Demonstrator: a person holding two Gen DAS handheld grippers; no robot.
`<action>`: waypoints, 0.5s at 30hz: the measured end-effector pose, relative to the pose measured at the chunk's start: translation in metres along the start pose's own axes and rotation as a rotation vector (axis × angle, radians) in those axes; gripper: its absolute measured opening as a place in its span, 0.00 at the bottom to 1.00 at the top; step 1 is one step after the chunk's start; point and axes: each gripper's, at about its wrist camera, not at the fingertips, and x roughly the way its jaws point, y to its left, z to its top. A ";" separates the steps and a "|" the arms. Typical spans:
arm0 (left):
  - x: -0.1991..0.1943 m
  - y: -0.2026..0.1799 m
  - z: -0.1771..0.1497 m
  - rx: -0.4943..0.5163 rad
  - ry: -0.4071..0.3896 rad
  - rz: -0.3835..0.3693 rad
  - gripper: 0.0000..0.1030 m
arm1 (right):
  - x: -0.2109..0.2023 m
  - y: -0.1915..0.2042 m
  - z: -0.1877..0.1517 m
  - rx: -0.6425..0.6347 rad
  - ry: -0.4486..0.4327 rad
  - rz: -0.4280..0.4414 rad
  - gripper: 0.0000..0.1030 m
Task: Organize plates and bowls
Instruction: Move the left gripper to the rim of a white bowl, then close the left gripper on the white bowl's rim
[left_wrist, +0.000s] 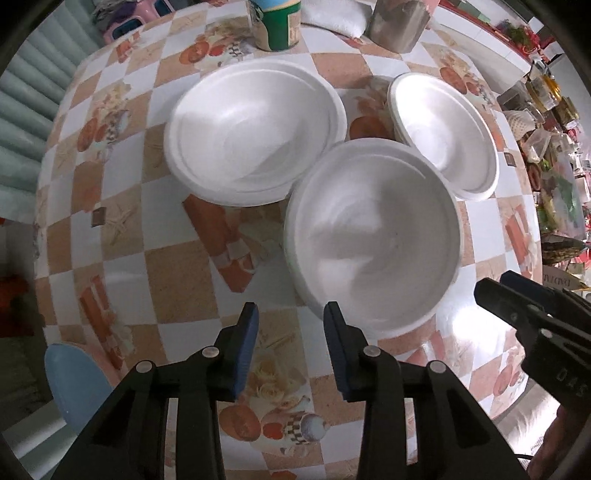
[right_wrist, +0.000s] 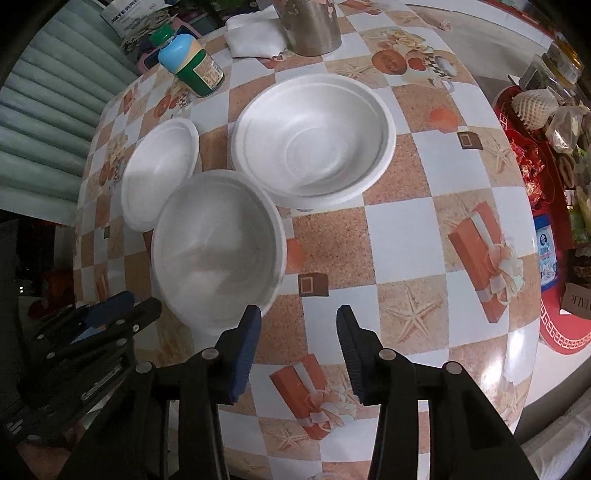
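Three white foam dishes sit on the checkered table. The nearest deep bowl (left_wrist: 373, 236) (right_wrist: 218, 251) overlaps the rims of the other two. In the left wrist view a wide plate (left_wrist: 255, 133) lies far left and another dish (left_wrist: 447, 133) far right. In the right wrist view these are the left dish (right_wrist: 159, 170) and the right dish (right_wrist: 314, 136). My left gripper (left_wrist: 290, 350) is open and empty, just before the near bowl's rim. My right gripper (right_wrist: 297, 350) is open and empty, to the right of that bowl. Each gripper shows in the other's view, the right gripper (left_wrist: 517, 295) and the left gripper (right_wrist: 110, 310).
A green-labelled bottle (right_wrist: 192, 62) (left_wrist: 277, 22), a metal cup (right_wrist: 312, 26) (left_wrist: 397, 22) and a white cloth (right_wrist: 255, 37) stand at the table's far edge. A blue chair (left_wrist: 74, 384) is by the left edge. Cluttered goods (right_wrist: 546, 129) lie beyond the right edge.
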 end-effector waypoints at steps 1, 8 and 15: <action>0.002 0.000 0.001 0.005 0.003 -0.001 0.39 | 0.003 0.001 0.002 -0.002 0.006 -0.013 0.44; 0.017 0.008 0.014 -0.001 0.021 -0.034 0.40 | 0.021 -0.001 0.018 0.060 0.039 -0.002 0.44; 0.028 0.008 0.020 0.013 0.041 -0.075 0.40 | 0.030 0.007 0.029 0.080 0.052 -0.002 0.44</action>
